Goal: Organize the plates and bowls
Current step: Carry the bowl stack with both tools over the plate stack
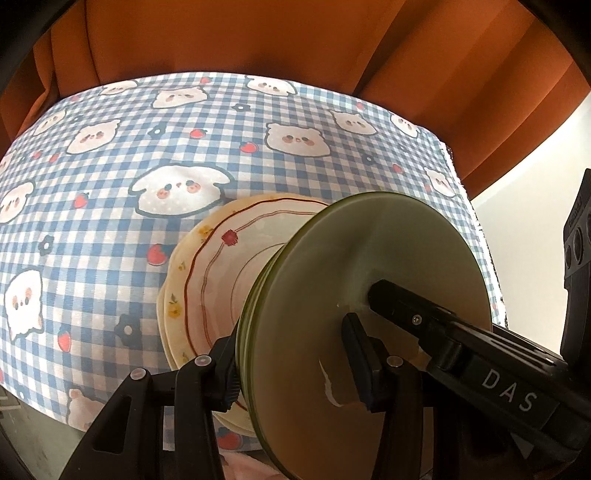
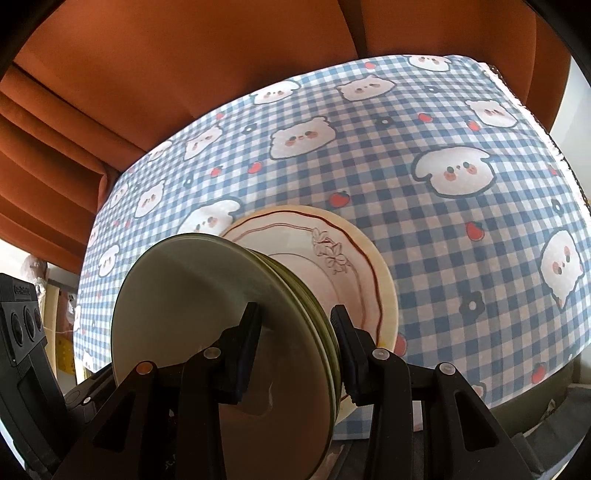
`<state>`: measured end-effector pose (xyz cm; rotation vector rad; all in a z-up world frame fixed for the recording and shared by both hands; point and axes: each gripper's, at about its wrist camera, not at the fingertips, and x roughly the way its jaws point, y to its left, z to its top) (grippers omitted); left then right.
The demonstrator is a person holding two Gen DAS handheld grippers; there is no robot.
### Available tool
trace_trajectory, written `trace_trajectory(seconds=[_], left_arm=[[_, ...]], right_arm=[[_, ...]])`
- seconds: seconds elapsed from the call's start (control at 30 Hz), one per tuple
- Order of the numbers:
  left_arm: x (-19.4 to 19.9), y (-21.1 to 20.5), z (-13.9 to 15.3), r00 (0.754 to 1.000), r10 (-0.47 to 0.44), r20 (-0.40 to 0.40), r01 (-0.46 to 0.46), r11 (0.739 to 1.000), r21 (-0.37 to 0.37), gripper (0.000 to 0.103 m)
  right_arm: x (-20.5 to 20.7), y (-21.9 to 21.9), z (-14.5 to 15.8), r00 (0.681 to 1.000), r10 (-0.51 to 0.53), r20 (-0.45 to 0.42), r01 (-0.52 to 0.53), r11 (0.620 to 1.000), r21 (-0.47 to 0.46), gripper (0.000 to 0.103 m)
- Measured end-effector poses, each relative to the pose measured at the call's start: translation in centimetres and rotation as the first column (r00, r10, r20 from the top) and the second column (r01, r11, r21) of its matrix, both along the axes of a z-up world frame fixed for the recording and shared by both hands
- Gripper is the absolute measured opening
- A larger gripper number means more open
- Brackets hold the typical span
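An orange curtain [image 1: 258, 33] hangs in folds behind the table, which wears a blue checked tablecloth [image 1: 110, 206] printed with cartoon animals, strawberries and flowers. A pale wall [image 1: 524, 184] shows bright at the right.

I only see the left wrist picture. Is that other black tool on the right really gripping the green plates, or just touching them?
Observer: Gripping. The right tool has one finger on each face of the green plates.
Operator: Anything on the plate underneath that I'm missing?
Observer: Yes. The brown-lined plate has a raised flower-and-bow relief on its rim. The green plates hide that side from you.
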<state>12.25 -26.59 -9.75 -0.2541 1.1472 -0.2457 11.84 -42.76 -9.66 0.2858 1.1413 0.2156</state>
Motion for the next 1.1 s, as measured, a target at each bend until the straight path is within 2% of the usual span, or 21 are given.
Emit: trace_trajectory(seconds=[0.23,0.7,0.8,0.93,1.0,1.03,1.1], left_arm=[[1.3,0.7,-1.3,0.997,0.018,-0.070,-0.019,1.000,-0.011,0.048],[2.5,-0.5,-1.0,0.998,0.007,-0.059,-0.004,0.998,0.059,0.048],[2.3,-0.7,-0.9,0.998,0.020,-0.056,-0.016,0.997,0.071,0.049],[1.8,-0.4,-1.2,0.996,0.063,-0.065,-0.060,0.997,0.051,0.050],[1.3,-0.3,-1.0,0.996,0.079,-0.050,-0.075,0.994,0.080,0.050],[1.1,-0.7,-0.7,0.996,0.081,-0.025,-0.077,0.989,0.130,0.050],[0.7,-1.1,-0.2,0.997,0.076,0.007,-0.076,0.981,0.180,0.051]], right_arm=[[1.5,0.5,-1.1,0.999,0.018,-0.051,-0.019,1.000,-0.007,0.043],[3.2,-0.1,-1.6,0.998,0.027,-0.064,-0.026,1.000,0.016,0.041],[3.1,-0.5,-1.8,0.997,0.037,-0.061,-0.035,0.999,0.030,0.041],[2.9,-0.4,-1.7,0.996,0.078,-0.036,-0.077,0.997,0.032,0.041],[2.7,-0.1,-1.5,0.995,0.099,-0.017,-0.099,0.995,0.020,0.041],[2.6,0.1,-1.4,0.994,0.111,-0.005,-0.111,0.994,0.009,0.041],[2.4,0.3,-1.4,0.992,0.126,0.009,-0.126,0.992,-0.014,0.041]])
